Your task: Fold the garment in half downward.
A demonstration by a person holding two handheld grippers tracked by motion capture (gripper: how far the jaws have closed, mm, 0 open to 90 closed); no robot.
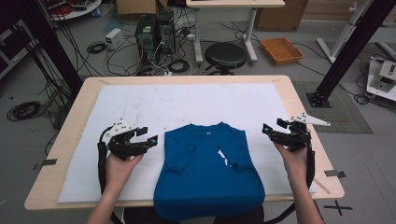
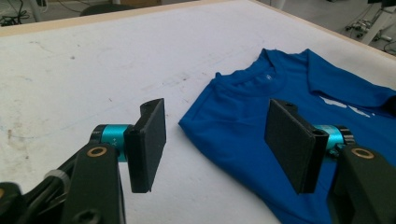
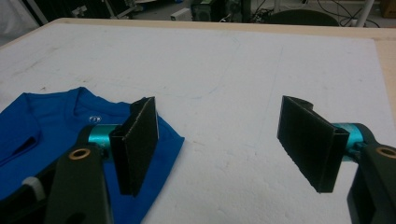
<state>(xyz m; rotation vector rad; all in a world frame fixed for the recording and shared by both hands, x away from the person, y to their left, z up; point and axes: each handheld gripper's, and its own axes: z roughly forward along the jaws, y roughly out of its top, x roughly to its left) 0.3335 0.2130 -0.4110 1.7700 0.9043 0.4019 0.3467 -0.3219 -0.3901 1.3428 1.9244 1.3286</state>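
From the high view, a blue T-shirt (image 1: 208,172) lay face up on the white mat (image 1: 140,107) that covered the wooden desk (image 1: 79,100). Its collar pointed away from the person, both short sleeves were folded in over the chest, and its hem hung over the near edge of the desk. The left tongs (image 1: 152,135) hovered just beside the shirt's left shoulder, held in the person's left hand (image 1: 119,168), with their jaws spread wide and nothing between them. The right tongs (image 1: 272,129) stood just off the right shoulder, gripped by the right hand (image 1: 294,161), also empty. Beyond the desk sat a black round stool (image 1: 225,55), an orange tray (image 1: 281,50) on the floor and computer towers (image 1: 154,30) among loose cables.

In the left gripper view, the two black jaws stood wide apart above the mat (image 2: 70,79). The T-shirt's (image 2: 243,121) shoulder edge lay between and beyond them, untouched, with the collar farther off.

In the right gripper view, the jaws were likewise wide apart and held nothing. The T-shirt (image 3: 42,126) lay behind the jaw at the left of that view, while bare mat (image 3: 224,93) stretched between the pads.
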